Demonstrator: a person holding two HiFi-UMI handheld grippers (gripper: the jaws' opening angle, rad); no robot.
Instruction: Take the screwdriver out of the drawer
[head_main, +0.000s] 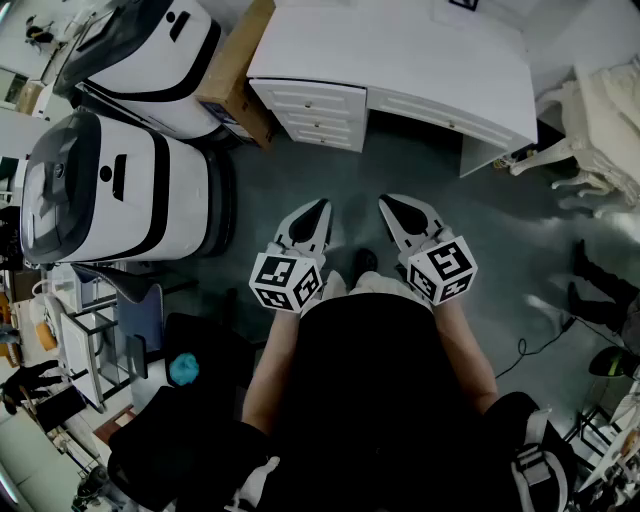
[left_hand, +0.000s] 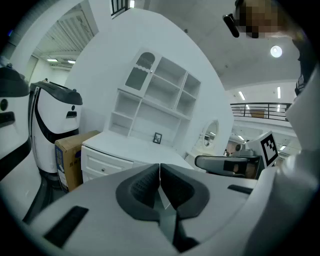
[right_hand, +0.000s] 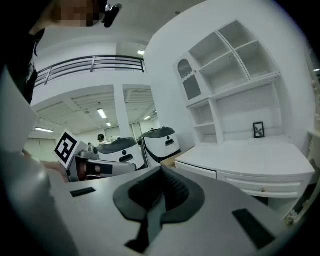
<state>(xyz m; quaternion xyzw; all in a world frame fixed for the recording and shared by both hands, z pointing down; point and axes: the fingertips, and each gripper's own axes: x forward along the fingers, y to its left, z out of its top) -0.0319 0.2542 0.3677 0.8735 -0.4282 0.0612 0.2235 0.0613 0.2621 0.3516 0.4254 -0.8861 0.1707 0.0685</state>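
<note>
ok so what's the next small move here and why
Probably step closer to the white desk and bring one gripper toward its drawers. Every drawer front in view looks closed, so one has to be pulled open first. The left gripper and right gripper are both shut, empty and well short of the desk.

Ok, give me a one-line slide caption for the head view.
Person facing a white desk with closed drawers, left tool and right tool both shut and empty, held side by side.

Person wears black; left claw and right claw are white, black-padded.
</note>
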